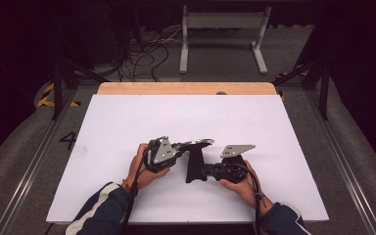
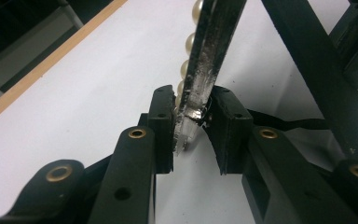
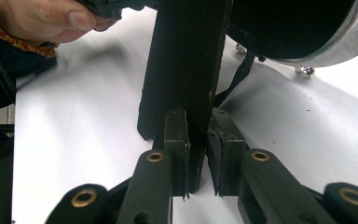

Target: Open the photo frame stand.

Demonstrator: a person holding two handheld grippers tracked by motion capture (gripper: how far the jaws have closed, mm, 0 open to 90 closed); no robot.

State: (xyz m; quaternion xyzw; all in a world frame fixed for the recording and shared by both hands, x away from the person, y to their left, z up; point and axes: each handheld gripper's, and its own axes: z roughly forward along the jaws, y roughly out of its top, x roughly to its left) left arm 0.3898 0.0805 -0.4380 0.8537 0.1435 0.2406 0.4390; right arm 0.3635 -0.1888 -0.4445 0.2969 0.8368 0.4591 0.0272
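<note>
In the high view, the left gripper [image 1: 182, 147] grasps a pearl-edged plate [image 1: 199, 143] just ahead of its jaws, while the right gripper [image 1: 204, 171] clamps a black strip [image 1: 194, 165] hanging from that plate.

In the left gripper view, the pads [image 2: 165, 119] pinch the plate's [image 2: 204, 70] shiny rim, pearls [image 2: 186, 70] beside it.

In the right gripper view, the jaws clench the strip's [image 3: 184, 70] lower end; a hand [image 3: 42, 21] is at upper left.

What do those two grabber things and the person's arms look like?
Both grabbers are black. The left gripper and right gripper each carry a grey three-cornered plate with small holes on top. Each has two chunky black jaws with brass-coloured rivets, and a black cable trails back along each arm. The sleeves are dark blue with a white stripe. A red-orange patterned band circles the left wrist.
</note>
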